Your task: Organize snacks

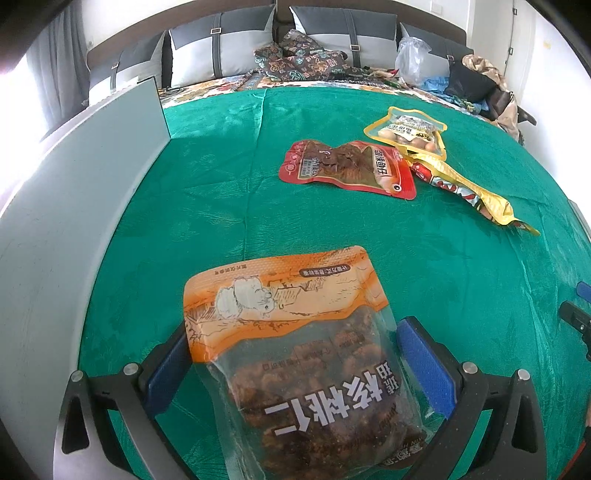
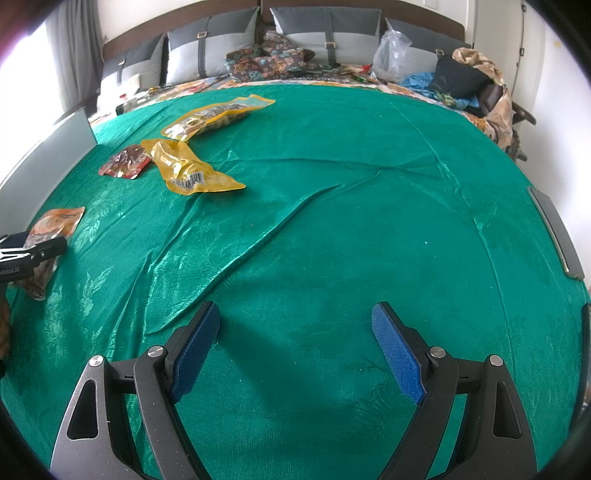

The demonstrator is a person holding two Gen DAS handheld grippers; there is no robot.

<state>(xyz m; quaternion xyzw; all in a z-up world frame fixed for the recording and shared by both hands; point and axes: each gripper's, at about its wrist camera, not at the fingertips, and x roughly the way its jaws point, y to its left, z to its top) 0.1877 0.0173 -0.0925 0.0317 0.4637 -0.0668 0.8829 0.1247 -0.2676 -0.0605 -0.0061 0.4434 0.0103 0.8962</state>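
Beyond walnut bag (image 1: 295,354) gripped by left gripper (image 1: 295,354): red pouch (image 1: 347,166), yellow packets (image 1: 469,188); right gripper (image 2: 295,347) spread, empty.

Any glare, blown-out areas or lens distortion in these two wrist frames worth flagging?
Left wrist view: window at far left blown out to white; fisheye bows the green cloth; the orange walnut bag stays sharp. Right wrist view: same white window, sheen on the cloth's creases, a soft shadow under the right gripper.

This is a home bedroom: a bed (image 2: 332,221) spread with green cloth, grey cushions (image 2: 325,33) against the padded headboard (image 1: 369,7), curtains (image 2: 79,37), and clothes (image 2: 476,85) heaped aside.
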